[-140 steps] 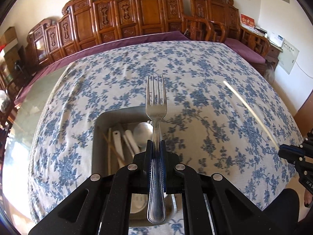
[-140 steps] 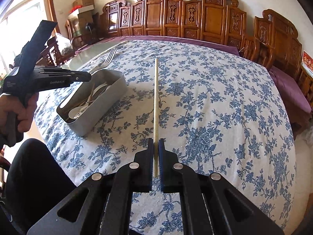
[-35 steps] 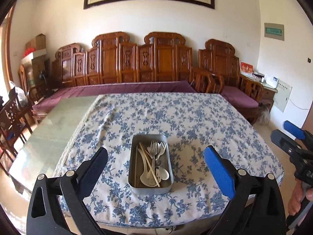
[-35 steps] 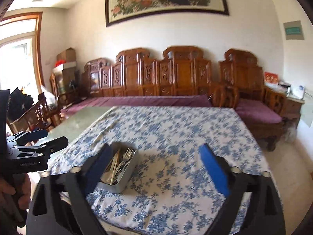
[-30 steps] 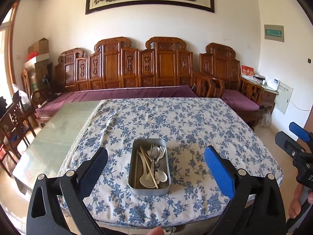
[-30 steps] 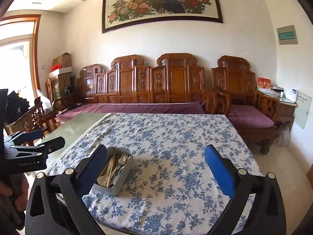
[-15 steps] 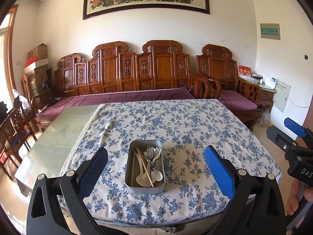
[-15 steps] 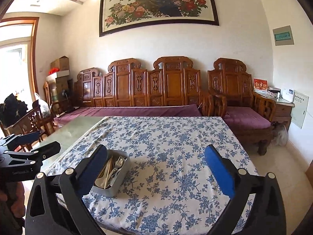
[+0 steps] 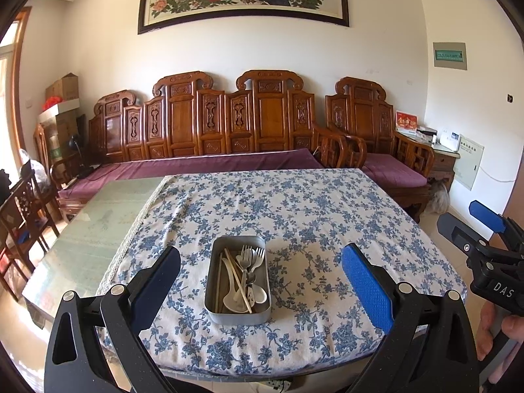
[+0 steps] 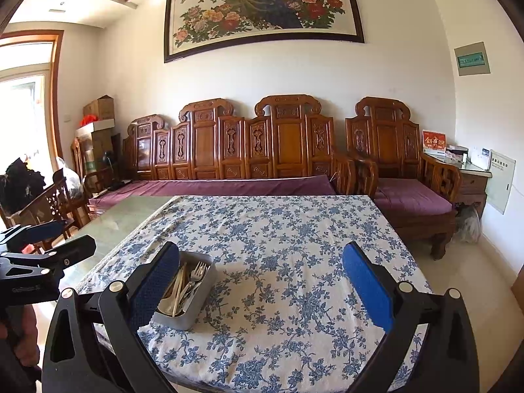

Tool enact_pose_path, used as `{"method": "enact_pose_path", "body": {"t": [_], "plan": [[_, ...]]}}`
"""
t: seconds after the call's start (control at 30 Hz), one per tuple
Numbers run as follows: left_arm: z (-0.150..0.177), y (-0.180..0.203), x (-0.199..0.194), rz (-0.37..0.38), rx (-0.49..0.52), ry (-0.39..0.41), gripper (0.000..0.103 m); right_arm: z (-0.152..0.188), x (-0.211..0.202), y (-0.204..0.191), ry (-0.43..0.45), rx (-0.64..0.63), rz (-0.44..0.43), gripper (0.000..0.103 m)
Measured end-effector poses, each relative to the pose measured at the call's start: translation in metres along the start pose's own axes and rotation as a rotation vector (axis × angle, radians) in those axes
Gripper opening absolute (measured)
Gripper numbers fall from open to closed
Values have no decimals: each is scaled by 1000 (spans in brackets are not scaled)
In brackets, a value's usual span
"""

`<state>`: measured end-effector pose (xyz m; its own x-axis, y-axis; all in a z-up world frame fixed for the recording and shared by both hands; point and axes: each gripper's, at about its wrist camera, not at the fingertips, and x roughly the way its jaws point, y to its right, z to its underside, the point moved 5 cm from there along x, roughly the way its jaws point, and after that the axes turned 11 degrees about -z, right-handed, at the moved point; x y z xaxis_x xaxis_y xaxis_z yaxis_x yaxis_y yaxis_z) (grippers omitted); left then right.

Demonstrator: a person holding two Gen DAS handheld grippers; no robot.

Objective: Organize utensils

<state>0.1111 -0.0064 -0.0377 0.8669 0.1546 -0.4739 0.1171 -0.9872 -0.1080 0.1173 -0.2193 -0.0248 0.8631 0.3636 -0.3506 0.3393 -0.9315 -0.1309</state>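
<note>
A grey metal tin sits near the front edge of the table with the blue floral cloth. In it lie metal forks, white spoons and chopsticks. The tin also shows in the right wrist view, partly behind a finger pad. My left gripper is open wide and empty, held back from the table. My right gripper is open wide and empty too, and it shows at the right edge of the left wrist view.
A carved wooden bench with purple cushions runs along the far wall, with an armchair at the right. The table's left part is bare green glass. Wooden chairs stand at the left.
Both grippers have let go of the fork and the chopstick, opened wide, pulled back from the table and tilted up. Over the last second the views shifted only slightly.
</note>
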Motion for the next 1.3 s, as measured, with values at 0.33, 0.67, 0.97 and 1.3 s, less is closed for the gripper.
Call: {"method": "enact_pose_path", "body": {"t": [0.33,0.67,0.97,1.3], "plan": [[0,0,-2,6,-10,-5,95,-1,-1,-2,-2,3,-6,100],[0,1,-3,4,-12,-5,95,-3,-2,-2,1,4,-10,100],[-1,-1,-4,1,-14,-2,95,-3,-2,-2,1,4,-11,100],[-2,0,-6,2,-15,2,95,-5,-3,-2,4,4,-13,100]]}}
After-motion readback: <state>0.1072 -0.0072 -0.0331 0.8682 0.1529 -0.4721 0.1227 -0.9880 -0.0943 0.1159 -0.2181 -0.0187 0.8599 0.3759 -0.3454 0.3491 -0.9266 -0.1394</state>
